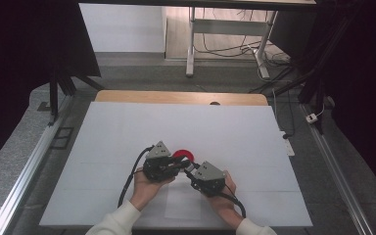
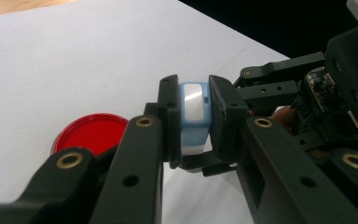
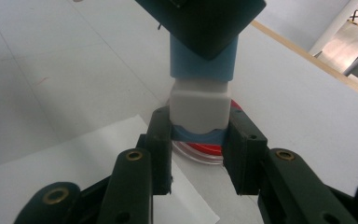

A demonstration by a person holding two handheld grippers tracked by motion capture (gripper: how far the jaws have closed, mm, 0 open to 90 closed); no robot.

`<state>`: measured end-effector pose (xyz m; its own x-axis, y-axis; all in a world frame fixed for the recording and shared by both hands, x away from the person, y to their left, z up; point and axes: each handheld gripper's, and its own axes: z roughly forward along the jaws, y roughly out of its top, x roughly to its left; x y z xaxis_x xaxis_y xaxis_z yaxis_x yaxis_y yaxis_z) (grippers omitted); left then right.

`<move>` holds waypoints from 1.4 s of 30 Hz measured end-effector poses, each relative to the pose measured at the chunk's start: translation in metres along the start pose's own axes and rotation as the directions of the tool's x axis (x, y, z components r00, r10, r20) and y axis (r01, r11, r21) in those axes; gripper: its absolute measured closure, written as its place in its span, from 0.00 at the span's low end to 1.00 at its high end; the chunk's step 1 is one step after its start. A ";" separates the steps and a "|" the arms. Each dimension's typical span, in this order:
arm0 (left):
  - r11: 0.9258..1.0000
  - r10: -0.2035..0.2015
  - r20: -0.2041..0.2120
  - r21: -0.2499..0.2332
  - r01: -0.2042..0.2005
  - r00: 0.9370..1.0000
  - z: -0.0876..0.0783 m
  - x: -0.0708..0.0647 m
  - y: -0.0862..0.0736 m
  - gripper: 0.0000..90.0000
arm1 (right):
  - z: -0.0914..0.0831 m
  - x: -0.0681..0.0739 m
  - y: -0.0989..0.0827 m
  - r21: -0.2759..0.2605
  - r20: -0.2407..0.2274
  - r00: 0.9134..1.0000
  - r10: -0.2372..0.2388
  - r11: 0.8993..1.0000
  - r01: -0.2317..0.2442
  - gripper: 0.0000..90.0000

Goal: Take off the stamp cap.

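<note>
A small blue and white block (image 2: 192,108) is held between both grippers, just above the white tabletop. My left gripper (image 2: 195,116) is shut on its blue part, one pad on each side. My right gripper (image 3: 200,133) is shut on the white part (image 3: 199,105) near its blue end. In the high view the left gripper (image 1: 180,164) and the right gripper (image 1: 189,168) meet tip to tip at the table's middle front. A red round disc (image 1: 182,154) lies on the table right behind and under them.
A white sheet (image 1: 127,142) covers the table, with a wooden edge (image 1: 176,96) at the far side. A smaller paper (image 1: 183,205) lies near the front edge between the person's hands. Metal rails (image 1: 29,171) run along both sides.
</note>
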<state>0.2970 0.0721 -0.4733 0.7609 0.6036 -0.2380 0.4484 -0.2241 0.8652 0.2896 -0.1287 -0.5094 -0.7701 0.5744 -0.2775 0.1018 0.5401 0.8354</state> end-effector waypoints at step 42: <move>1.000 -0.021 0.011 -0.013 0.021 1.000 -0.001 0.000 -0.002 0.84 | -0.002 -0.001 -0.001 -0.012 -0.011 1.000 -0.009 1.000 0.009 0.72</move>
<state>0.2960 0.0736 -0.4744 0.7563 0.5999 -0.2609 0.4582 -0.2012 0.8658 0.2889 -0.1313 -0.5092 -0.7777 0.5630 -0.2796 0.0878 0.5377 0.8385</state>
